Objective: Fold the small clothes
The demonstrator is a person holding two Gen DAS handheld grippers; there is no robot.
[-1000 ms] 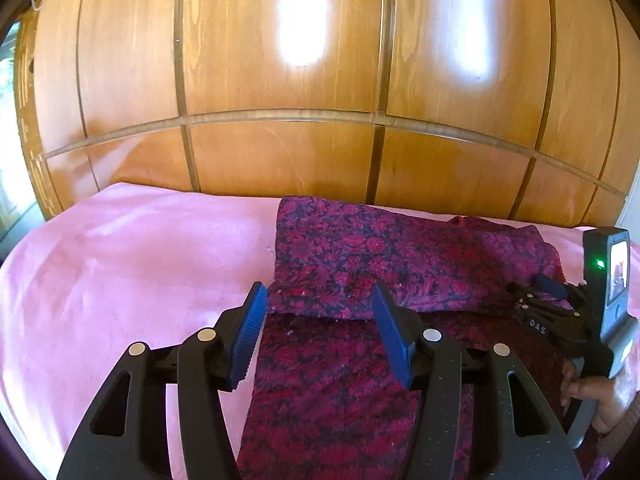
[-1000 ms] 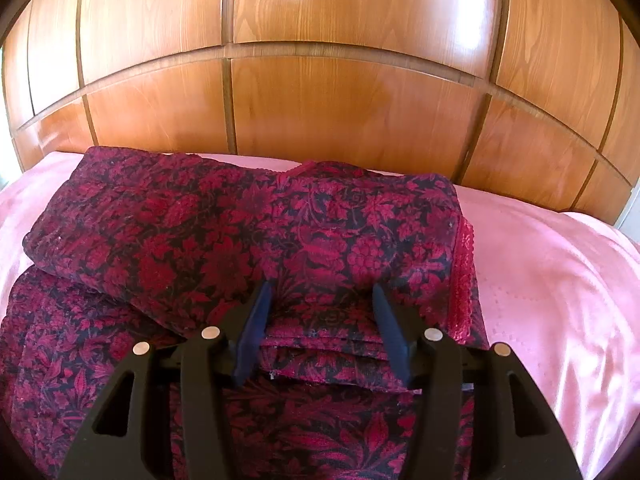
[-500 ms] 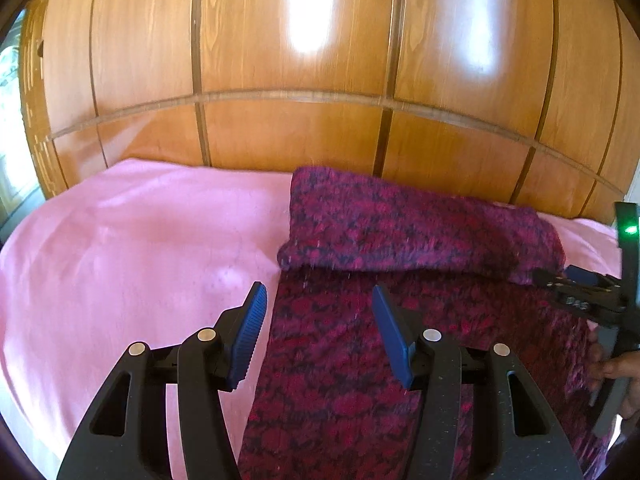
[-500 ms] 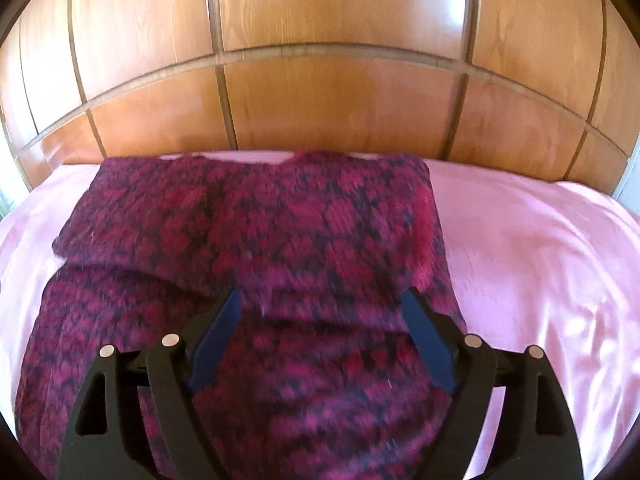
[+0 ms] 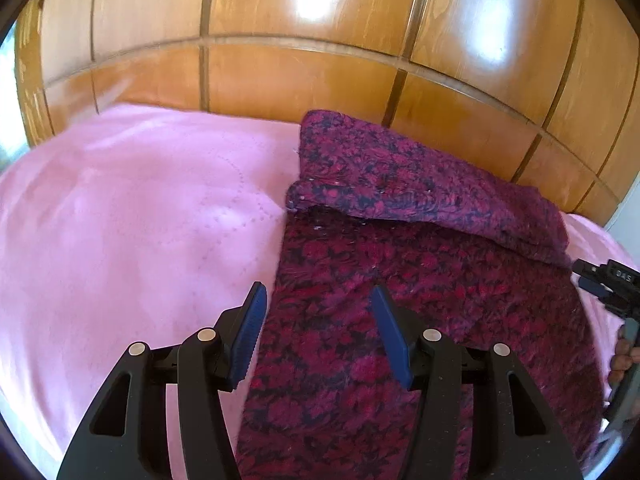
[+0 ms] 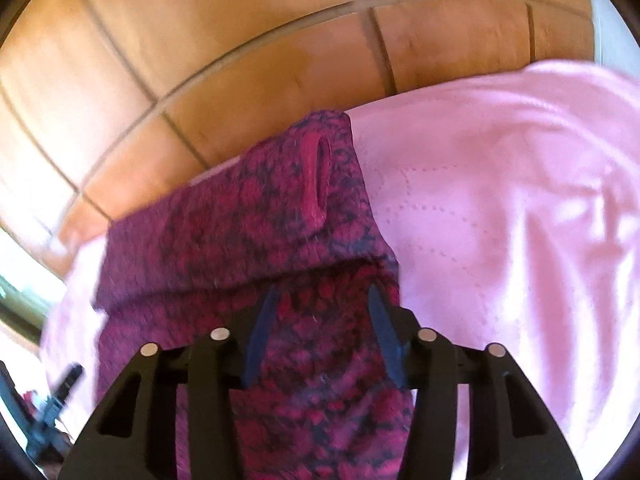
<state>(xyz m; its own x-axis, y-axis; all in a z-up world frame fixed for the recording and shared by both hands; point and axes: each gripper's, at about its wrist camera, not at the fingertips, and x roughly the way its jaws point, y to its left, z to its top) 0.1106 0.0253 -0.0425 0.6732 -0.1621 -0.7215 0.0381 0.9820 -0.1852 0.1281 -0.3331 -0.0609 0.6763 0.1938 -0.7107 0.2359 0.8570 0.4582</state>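
1. The left tongs (image 5: 318, 334) are matte black plastic with a fine speckle, built of two arms with triangular cut-outs.
2. Each arm carries two round silver screws at its pivots.
3. Their fingers (image 5: 251, 336) end in blue ribbed pads, narrow and blade-like.
4. The right tongs (image 6: 322, 334) have the same black frame, silver screws and dark blue pads.
5. In the left wrist view the right tongs' black body shows white lettering, too small to read, and a grey handle.
6. A hand (image 5: 624, 360) shows only as fingertips at that handle.
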